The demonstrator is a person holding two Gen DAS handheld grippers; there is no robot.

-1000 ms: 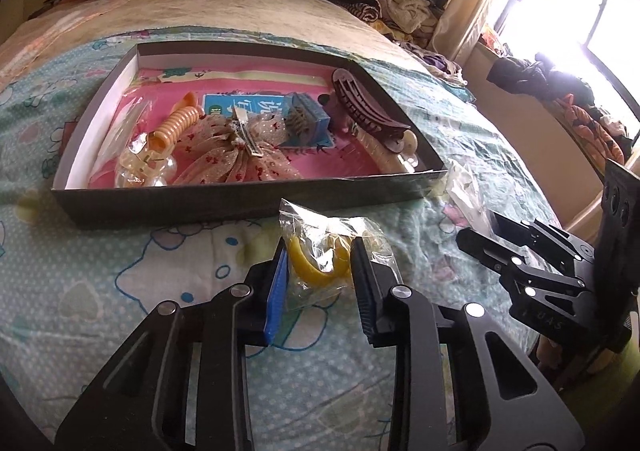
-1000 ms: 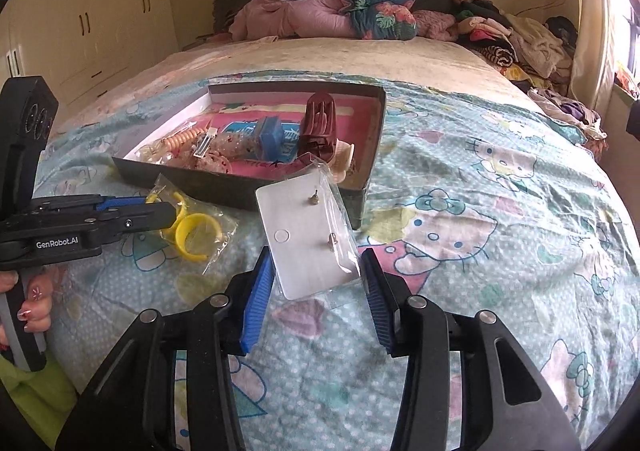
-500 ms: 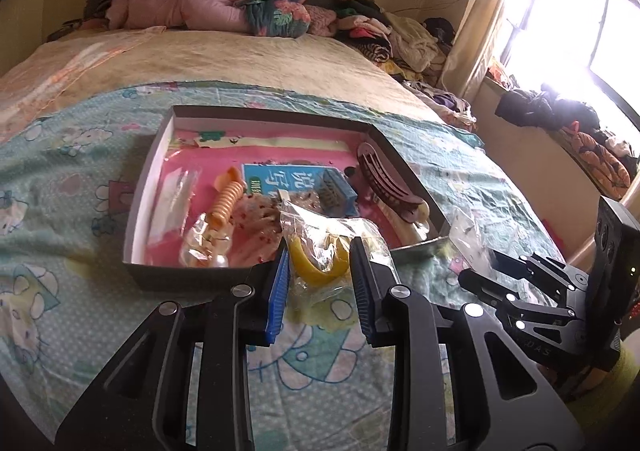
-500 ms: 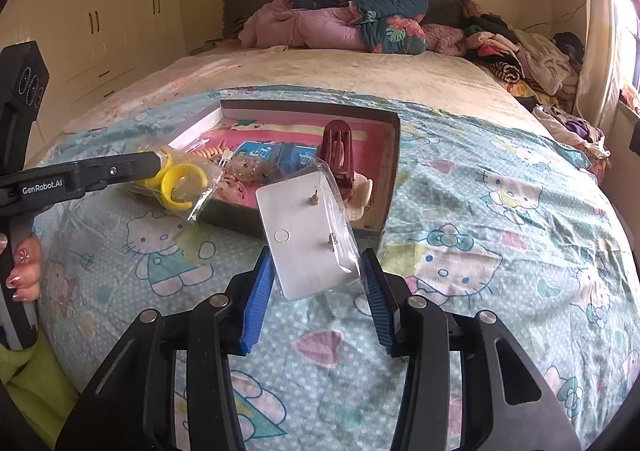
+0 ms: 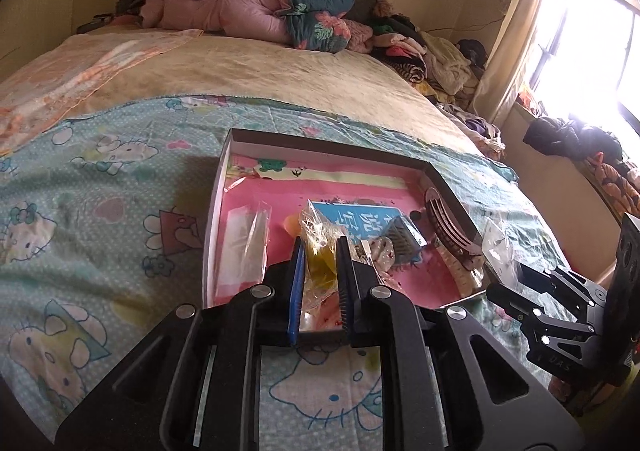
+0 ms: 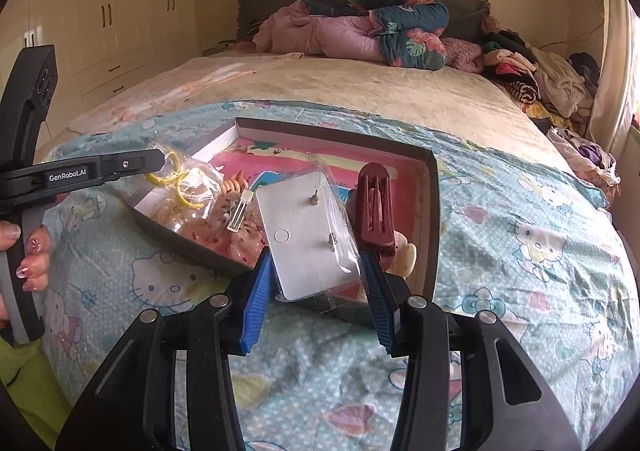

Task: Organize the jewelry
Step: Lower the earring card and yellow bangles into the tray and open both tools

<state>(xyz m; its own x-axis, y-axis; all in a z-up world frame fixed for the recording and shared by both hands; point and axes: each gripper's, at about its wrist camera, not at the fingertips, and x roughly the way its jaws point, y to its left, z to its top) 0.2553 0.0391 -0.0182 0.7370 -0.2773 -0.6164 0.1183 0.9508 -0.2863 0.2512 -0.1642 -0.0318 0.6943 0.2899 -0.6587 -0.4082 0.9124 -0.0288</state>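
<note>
My left gripper [image 5: 320,247] is closing its jaws, and its pads press on a clear bag of yellow rings [image 5: 316,227]. The bag hangs over the near left part of a shallow grey box with a pink lining [image 5: 332,143]. In the right wrist view the left gripper [image 6: 160,163] carries the bag of yellow rings [image 6: 188,187] above the grey box's [image 6: 434,211] left corner. My right gripper [image 6: 316,257] is shut on a white earring card in a clear sleeve [image 6: 308,235], held above the box's near edge.
Inside the box lie a maroon hair claw [image 6: 374,207], an orange spiral tie [image 6: 236,185], a blue card [image 5: 360,219] and a clear packet [image 5: 244,247]. Quilts and clothes [image 6: 360,31] are piled at the head of the bed. A hand [image 6: 32,259] grips the left tool.
Both grippers rose and moved forward to the box. The ring bag left the sheet and now hangs over the box, and the left jaws narrowed on it. The card stayed in the right gripper.
</note>
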